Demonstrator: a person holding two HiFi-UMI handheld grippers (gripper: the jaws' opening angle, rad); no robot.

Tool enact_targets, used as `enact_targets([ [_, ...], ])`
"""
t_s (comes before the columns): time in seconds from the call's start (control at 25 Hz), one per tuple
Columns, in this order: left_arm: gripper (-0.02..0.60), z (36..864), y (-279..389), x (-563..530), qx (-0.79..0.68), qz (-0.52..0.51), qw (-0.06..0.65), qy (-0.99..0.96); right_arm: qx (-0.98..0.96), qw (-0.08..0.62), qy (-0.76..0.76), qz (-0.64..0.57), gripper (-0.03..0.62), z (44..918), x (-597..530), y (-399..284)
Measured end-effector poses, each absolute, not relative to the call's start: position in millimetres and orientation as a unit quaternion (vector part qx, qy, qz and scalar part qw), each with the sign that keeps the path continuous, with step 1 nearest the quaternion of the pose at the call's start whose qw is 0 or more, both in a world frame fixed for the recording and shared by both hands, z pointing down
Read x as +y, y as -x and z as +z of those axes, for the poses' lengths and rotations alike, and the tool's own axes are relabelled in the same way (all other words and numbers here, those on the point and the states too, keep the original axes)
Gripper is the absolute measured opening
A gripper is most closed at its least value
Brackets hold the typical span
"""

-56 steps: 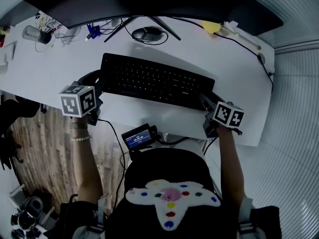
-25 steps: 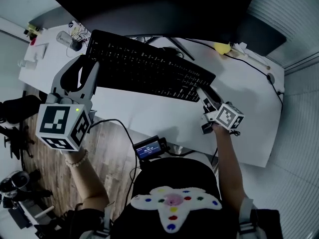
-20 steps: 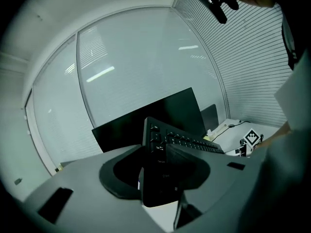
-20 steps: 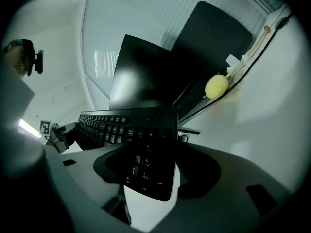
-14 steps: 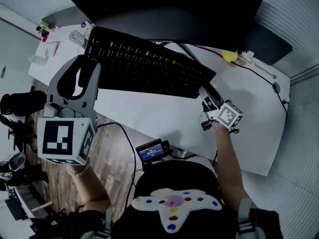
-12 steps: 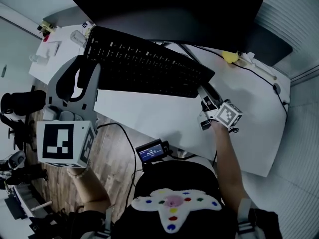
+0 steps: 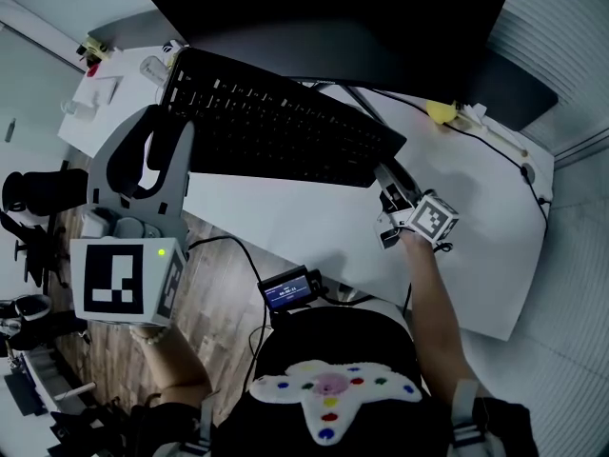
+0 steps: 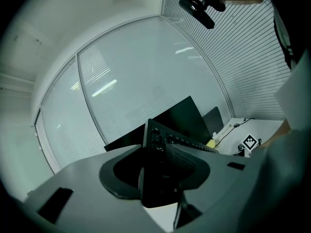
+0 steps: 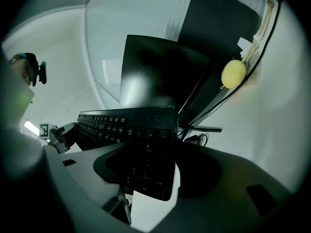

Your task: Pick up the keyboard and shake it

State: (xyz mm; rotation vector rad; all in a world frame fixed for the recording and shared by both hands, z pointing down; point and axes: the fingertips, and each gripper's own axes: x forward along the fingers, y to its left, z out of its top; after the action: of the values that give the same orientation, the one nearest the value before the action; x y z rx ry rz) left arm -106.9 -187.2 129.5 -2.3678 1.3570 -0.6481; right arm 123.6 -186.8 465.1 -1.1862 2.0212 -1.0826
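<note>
The black keyboard (image 7: 276,122) hangs in the air above the white desk (image 7: 466,217), tilted, its left end raised toward the head camera. My left gripper (image 7: 174,127) is shut on that left end; in the left gripper view the keyboard's end (image 8: 158,147) sits clamped between the jaws of the left gripper (image 8: 160,183). My right gripper (image 7: 388,184) is shut on the right end, lower and nearer the desk. In the right gripper view the number-pad end of the keyboard (image 9: 146,144) lies between the jaws of the right gripper (image 9: 146,181).
A large dark monitor (image 7: 333,17) stands behind the keyboard on its stand. A yellow object (image 7: 438,112) and a cable lie at the desk's back right. Small items (image 7: 100,89) sit at the far left. A small screen device (image 7: 288,288) hangs at the desk's front edge.
The keyboard, flat on the desk at first, has been lifted, its left end rising highest. Over the last half second both grippers and the keyboard have barely moved.
</note>
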Motion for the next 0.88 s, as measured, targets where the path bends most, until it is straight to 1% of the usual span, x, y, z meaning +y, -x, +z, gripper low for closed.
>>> enact_targets([
  [0.28, 0.166, 137.2, 113.0, -192.7, 0.482, -0.207, 0.145, 0.839, 0.750, 0.262, 0.458, -0.399, 0.278, 458.9, -178.0, -136.6],
  [0.6, 0.166, 167.6, 128.6, -214.4, 0.467, -0.184, 0.072, 0.862, 0.738, 0.196, 0.520, -0.384, 0.278, 441.1, -156.3, -167.2],
  [0.88, 0.166, 195.1, 132.8, -233.1, 0.443, -0.168, -0.014, 0.881, 0.708, 0.124, 0.585, -0.375, 0.276, 405.9, -122.4, -196.4],
])
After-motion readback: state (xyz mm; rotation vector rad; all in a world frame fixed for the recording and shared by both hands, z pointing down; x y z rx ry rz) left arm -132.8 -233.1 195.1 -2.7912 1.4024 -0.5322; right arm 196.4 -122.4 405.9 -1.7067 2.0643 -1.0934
